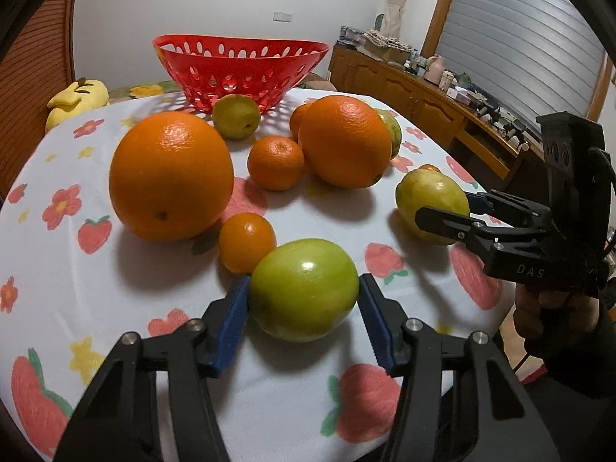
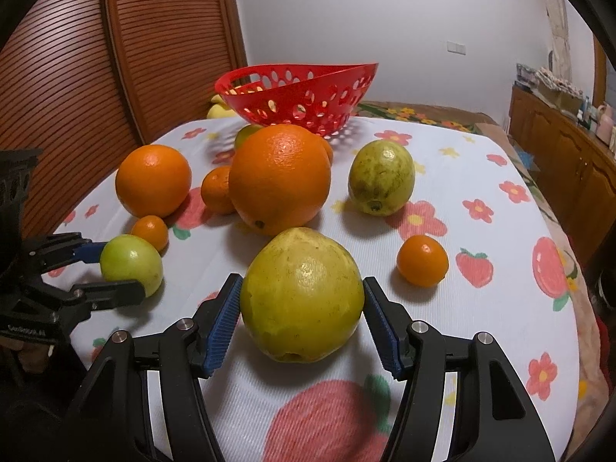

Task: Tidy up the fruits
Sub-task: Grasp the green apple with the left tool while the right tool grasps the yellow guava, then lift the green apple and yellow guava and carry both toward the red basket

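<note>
My left gripper (image 1: 304, 285) is shut on a smooth green round fruit (image 1: 308, 300) that rests on the flowered tablecloth; both blue pads press its sides. The right wrist view shows the same grip at the left, the left gripper (image 2: 123, 269) around the green fruit (image 2: 133, 260). My right gripper (image 2: 302, 283) is shut on a larger yellow-green pear-shaped fruit (image 2: 304, 308), also resting on the cloth. From the left wrist view the right gripper (image 1: 442, 208) clasps that fruit (image 1: 427, 196) at the right. A red perforated basket (image 1: 238, 57) stands at the table's far side.
Two large oranges (image 1: 171, 175) (image 1: 344, 140), three small mandarins (image 1: 275, 161) (image 1: 246, 240) (image 2: 422, 260), a green fruit (image 1: 235, 116) by the basket and a spotted yellow-green fruit (image 2: 381, 177) lie on the cloth. A wooden sideboard (image 1: 415, 96) runs along the right.
</note>
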`<control>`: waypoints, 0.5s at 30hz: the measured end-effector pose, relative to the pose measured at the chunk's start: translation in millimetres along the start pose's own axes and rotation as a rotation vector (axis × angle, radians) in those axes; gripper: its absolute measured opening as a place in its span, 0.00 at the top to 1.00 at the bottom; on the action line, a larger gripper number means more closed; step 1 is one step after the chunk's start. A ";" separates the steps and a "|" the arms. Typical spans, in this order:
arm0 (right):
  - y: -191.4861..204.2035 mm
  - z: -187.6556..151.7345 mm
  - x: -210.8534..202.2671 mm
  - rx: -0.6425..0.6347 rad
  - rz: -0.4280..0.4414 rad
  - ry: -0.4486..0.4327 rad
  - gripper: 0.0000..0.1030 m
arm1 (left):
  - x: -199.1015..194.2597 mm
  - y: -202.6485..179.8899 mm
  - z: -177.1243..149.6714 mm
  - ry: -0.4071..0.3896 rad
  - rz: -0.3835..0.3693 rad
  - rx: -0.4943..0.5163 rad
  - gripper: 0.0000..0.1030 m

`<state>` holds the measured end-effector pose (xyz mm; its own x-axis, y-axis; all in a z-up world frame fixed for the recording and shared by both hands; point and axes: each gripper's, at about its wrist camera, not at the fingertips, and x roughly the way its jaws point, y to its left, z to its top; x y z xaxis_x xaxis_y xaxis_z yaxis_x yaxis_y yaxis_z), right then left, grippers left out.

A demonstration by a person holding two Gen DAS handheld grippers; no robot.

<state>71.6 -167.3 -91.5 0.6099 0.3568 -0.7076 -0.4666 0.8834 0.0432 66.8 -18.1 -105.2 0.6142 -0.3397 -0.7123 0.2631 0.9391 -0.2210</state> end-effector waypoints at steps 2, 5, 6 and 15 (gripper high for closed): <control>-1.2 -0.4 -0.1 0.008 0.005 -0.002 0.38 | -0.9 -0.2 -0.2 -0.001 0.005 0.000 0.47; -2.4 -0.4 -0.1 0.010 0.010 -0.001 0.38 | -8.5 -2.0 0.8 -0.023 -0.006 -0.002 0.47; -2.2 -0.3 -0.1 0.007 0.009 -0.001 0.38 | -11.8 -2.4 1.5 -0.033 -0.011 -0.003 0.47; 2.7 8.2 -5.8 -0.031 0.027 -0.006 0.38 | -37.1 -2.0 13.7 -0.102 -0.004 -0.002 0.47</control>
<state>72.0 -164.5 -81.5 0.6005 0.3828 -0.7020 -0.5025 0.8636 0.0410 53.6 -8.0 -69.2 0.6854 -0.3472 -0.6400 0.2642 0.9377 -0.2257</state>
